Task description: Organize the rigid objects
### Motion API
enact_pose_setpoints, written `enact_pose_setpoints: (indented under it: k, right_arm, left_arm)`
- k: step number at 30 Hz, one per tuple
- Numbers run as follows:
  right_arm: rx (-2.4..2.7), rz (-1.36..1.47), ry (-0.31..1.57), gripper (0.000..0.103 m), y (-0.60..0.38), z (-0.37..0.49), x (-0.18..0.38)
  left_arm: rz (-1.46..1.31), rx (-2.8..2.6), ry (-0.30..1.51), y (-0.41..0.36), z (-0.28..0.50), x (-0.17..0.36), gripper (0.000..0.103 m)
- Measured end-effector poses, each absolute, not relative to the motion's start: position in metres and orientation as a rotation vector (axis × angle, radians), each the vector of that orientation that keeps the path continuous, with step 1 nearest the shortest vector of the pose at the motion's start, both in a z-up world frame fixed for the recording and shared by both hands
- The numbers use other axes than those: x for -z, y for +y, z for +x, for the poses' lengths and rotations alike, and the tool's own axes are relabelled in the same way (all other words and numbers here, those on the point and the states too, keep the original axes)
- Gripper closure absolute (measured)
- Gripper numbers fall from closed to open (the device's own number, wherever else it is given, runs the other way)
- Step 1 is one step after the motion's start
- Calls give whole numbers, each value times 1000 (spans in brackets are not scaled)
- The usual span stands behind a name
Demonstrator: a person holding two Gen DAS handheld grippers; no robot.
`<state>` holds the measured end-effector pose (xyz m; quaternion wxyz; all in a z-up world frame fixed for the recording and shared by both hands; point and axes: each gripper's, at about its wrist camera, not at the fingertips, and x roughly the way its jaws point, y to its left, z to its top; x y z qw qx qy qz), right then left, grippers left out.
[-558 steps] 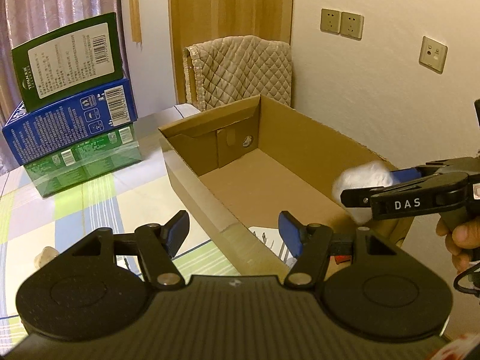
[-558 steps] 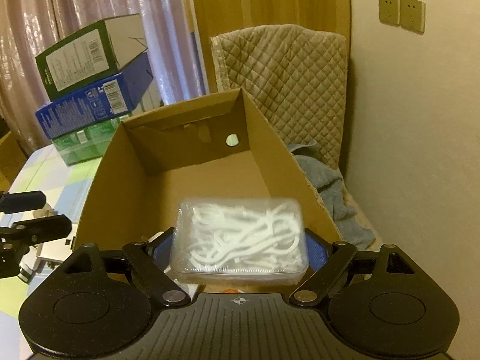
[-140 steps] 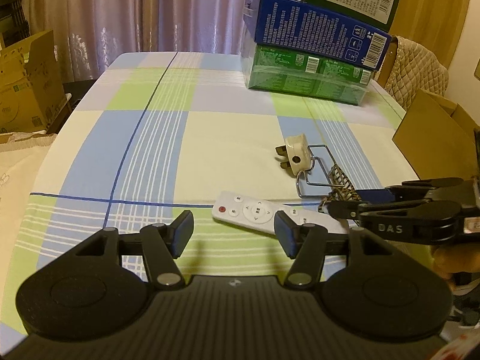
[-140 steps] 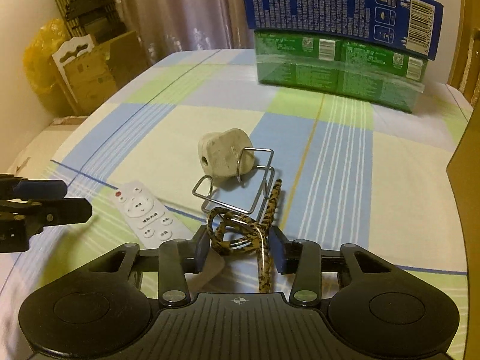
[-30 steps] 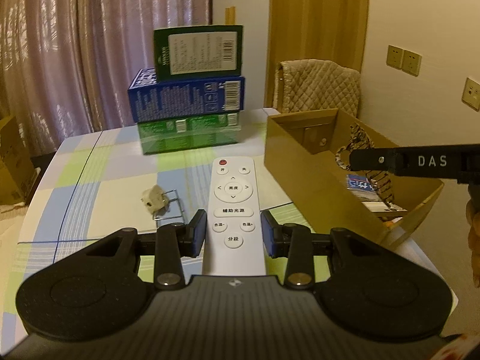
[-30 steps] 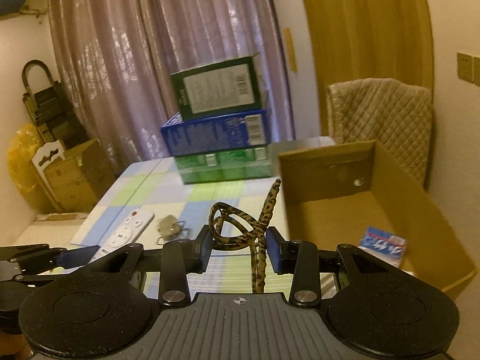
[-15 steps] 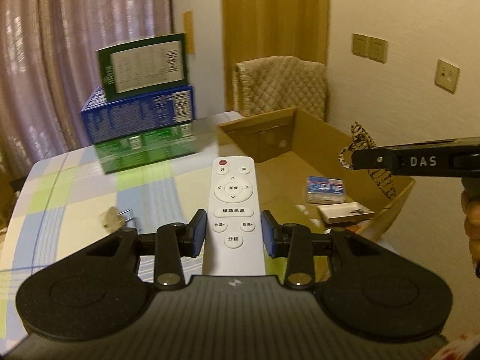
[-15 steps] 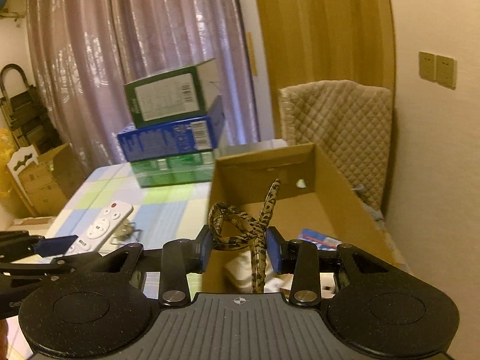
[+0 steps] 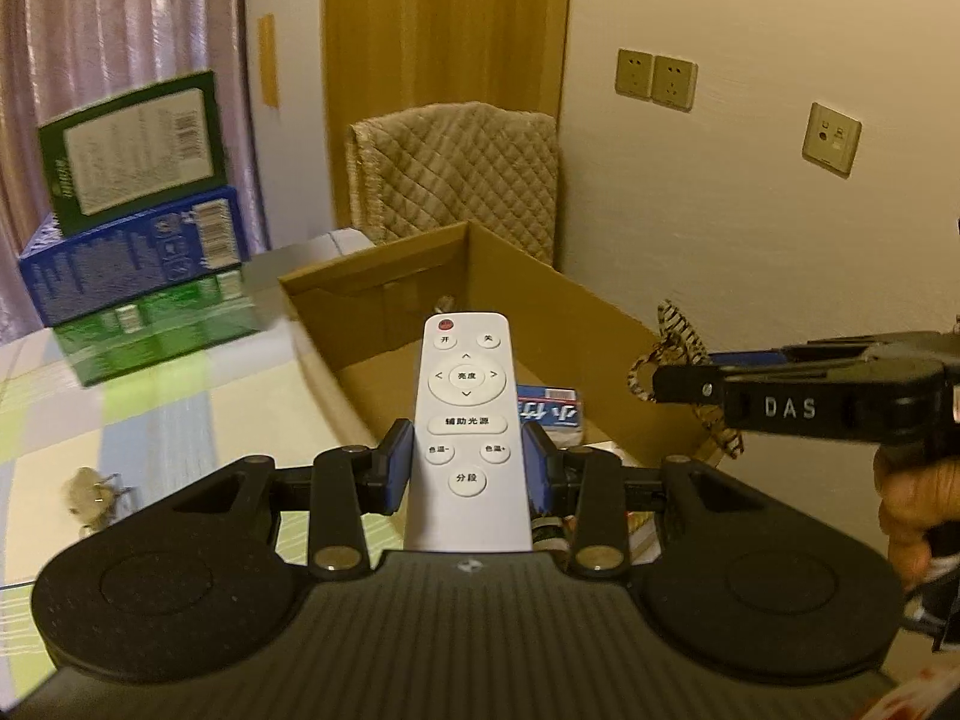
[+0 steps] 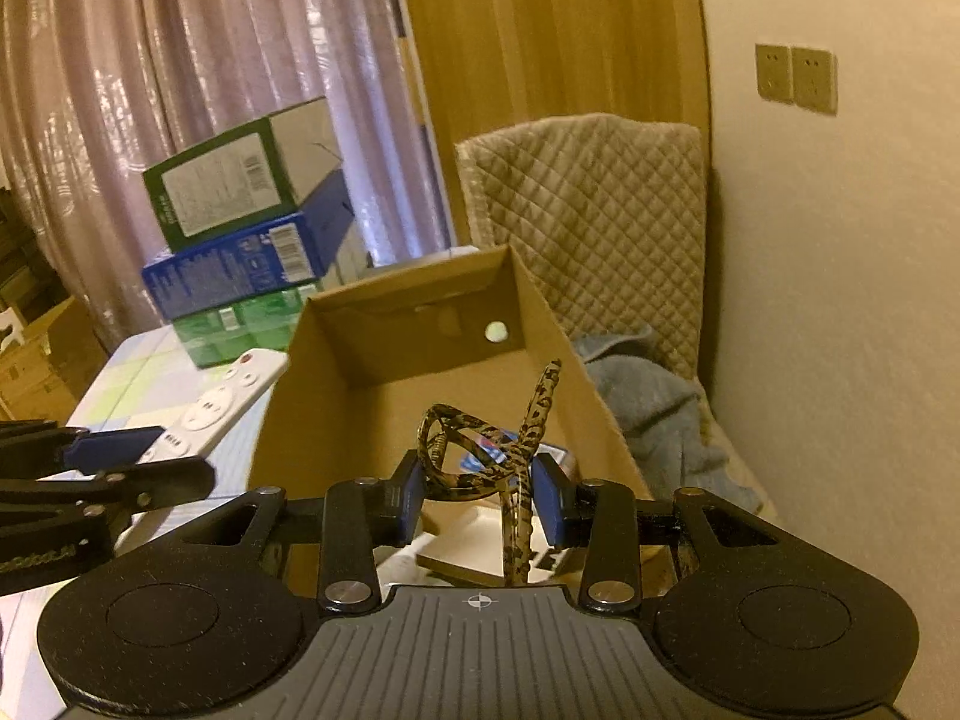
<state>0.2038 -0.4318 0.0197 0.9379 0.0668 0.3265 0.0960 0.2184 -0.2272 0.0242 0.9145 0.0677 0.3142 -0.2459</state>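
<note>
- A second ago both grippers were over the table, short of the cardboard box [image 10: 420, 324]; now both have swung across to it. The left gripper [image 9: 467, 468] has the box's open top straight ahead, and the right gripper [image 10: 474, 495] hangs over the box's near end.
- The left jaws pinch the white remote [image 9: 467, 420] by its long sides, its buttons facing up, its far end out over the box's near wall.
- The right jaws are pressed on the leopard-print hair clip [image 10: 492, 456], which sticks up between the pads above the box floor.
- My reading: both items have arrived at the drop-off, so letting go is what remains for them.
- Already in the box: a small blue-and-white packet [image 9: 549, 411] and some flat pale things near the close wall, which the gripper bodies largely cover, so I cannot name them.
- On the table [image 9: 180, 396] a pale lump with wire [image 9: 90, 495] is left; it is blurred.
- The stacked boxes [image 9: 138, 252] are smeared by motion too.
- Of the person only a hand [image 9: 918, 504] shows, cut by the frame edge.
</note>
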Motion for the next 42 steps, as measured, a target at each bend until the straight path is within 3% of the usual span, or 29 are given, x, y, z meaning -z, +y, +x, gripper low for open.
enact_pose_setpoints:
  k: [17,39,40,42]
  right_arm:
    - [-197,143,690,69,-434,221,-5]
    - [-216,141,657,69,-412,228,-9]
    - [-223,151,640,68,-413,228,-9]
    - [-230,172,627,56,-415,228,-11]
  left_arm:
    - [123,533,706,-248,244,14,70]
    - [73,484,675,-211,240,-6,70]
    - [71,483,674,-210,240,-6,70]
    - [68,479,675,-208,239,-5,70]
